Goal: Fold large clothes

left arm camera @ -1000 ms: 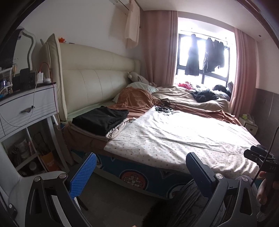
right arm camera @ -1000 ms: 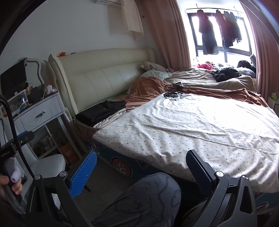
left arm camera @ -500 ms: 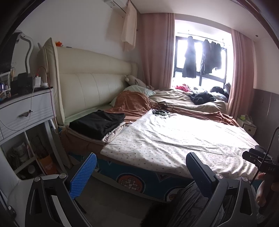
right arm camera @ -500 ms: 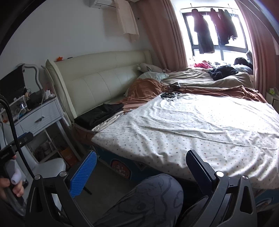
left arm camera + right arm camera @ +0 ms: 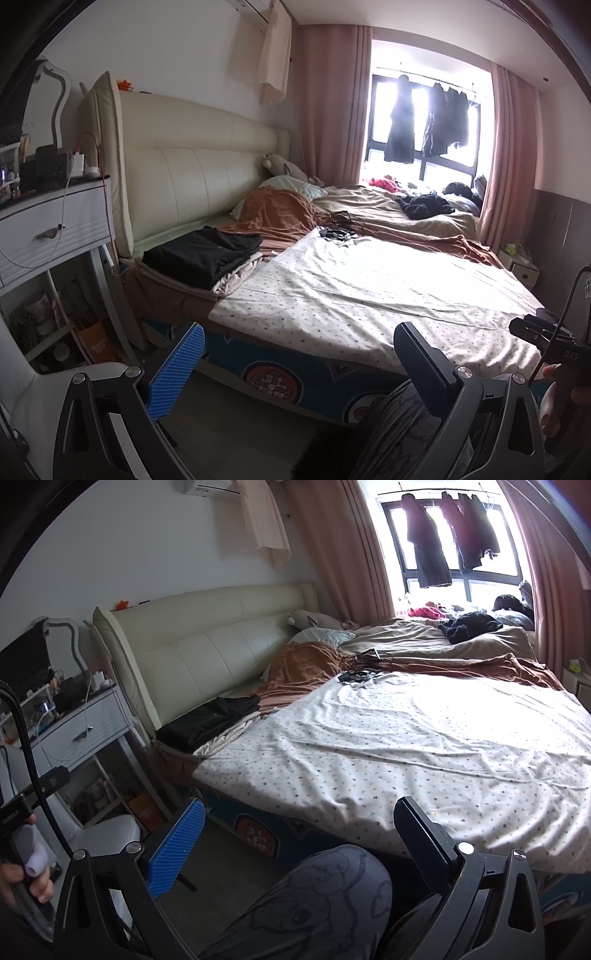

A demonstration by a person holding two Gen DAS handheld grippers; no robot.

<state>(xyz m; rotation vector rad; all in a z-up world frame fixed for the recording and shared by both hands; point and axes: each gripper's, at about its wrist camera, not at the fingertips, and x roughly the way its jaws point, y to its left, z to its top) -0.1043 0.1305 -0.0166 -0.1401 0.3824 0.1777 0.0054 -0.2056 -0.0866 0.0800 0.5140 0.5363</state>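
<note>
Both the left gripper [image 5: 299,363] and right gripper [image 5: 299,836] hang spread and empty before the bed [image 5: 406,746]. Folded black clothes [image 5: 201,254] lie stacked near the headboard [image 5: 192,184]; loose dark garment [image 5: 469,626] lies far off. Stage unclear.

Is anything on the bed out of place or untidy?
Yes. A black garment lies crumpled on the beige quilt near the window, unlike the folded black stack by the headboard. Tangled cables lie mid-bed.
</note>
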